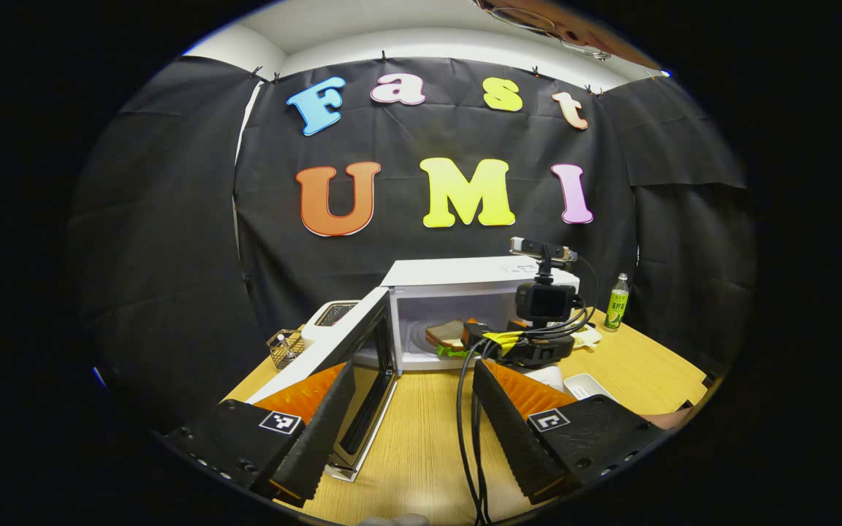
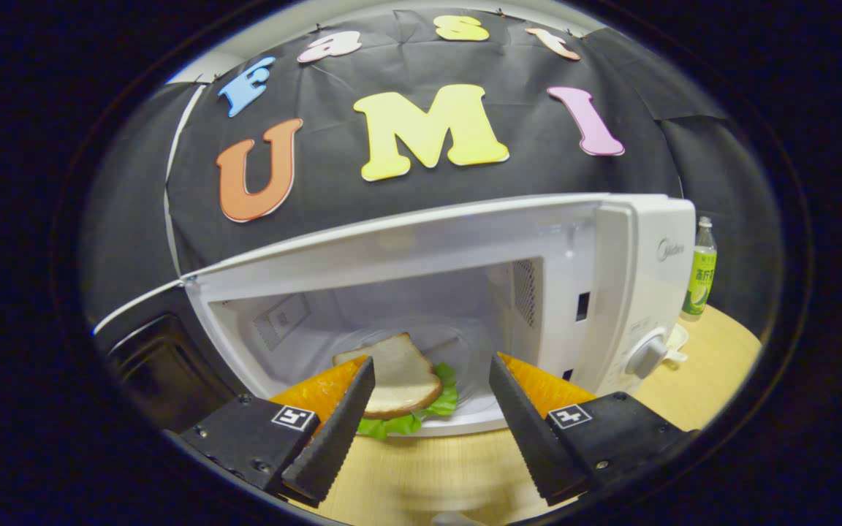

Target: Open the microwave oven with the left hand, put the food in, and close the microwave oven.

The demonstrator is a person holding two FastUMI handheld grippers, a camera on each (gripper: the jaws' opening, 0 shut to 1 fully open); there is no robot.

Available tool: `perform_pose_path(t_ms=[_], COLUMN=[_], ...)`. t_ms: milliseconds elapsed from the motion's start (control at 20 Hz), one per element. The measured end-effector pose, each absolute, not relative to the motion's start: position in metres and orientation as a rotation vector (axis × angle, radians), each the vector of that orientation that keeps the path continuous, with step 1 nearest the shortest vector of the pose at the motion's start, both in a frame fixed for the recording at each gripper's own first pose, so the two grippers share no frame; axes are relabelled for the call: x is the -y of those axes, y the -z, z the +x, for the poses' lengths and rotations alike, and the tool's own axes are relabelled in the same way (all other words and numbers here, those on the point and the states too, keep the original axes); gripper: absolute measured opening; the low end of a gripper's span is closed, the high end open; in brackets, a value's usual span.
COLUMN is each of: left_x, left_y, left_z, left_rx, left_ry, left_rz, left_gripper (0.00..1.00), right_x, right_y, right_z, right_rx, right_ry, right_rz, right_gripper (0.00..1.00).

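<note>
Right gripper view: right gripper (image 2: 428,420), its 2 fingers spread wide and holding nothing, faces the open microwave oven (image 2: 611,285); the sandwich (image 2: 399,380) lies flat inside on the cavity floor, near the front, crust edge toward the camera. Left gripper view: left gripper (image 1: 410,431), also wide and empty, hangs over the table (image 1: 421,438) beside the door (image 1: 359,351), which swings out leftward; a bottle (image 1: 617,301) stands right of the oven.

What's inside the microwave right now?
A sandwich lies inside the open microwave: bread on top, green lettuce poking out. Any filling under the bread is hidden. The right gripper hovers open in front.
</note>
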State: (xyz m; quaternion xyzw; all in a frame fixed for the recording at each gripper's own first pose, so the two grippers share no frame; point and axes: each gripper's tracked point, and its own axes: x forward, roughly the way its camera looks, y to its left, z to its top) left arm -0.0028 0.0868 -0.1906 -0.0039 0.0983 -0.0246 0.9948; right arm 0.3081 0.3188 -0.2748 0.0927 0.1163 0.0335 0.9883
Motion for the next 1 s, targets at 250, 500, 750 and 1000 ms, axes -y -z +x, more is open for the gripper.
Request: perform_pose_path(t_ms=[250,500,750,1000], left_x=[-0.093,-0.101,-0.115,-0.131], left_y=[0.170,0.145,0.124,0.120], left_z=[-0.009,-0.017,-0.022,-0.025], left_rx=[-0.179,-0.147,-0.107,-0.100], left_ry=[0.050,0.041,0.024,0.027], left_rz=[0.023,0.035,0.039,0.031], left_gripper=[0.96,0.97,0.95,0.55], right_x=[-0.278,-0.211,-0.146,-0.097], right_y=[0.210,0.147,0.108,0.085], right_z=[0.250,0.178,0.124,0.077], right_rx=[-0.192,-0.149,-0.164,-0.155], right_ry=[-0.125,-0.147,-0.124,-0.051], right_rz=[0.134,0.020,-0.053,-0.082], right_gripper=[0.92,1.00,1.00,0.92])
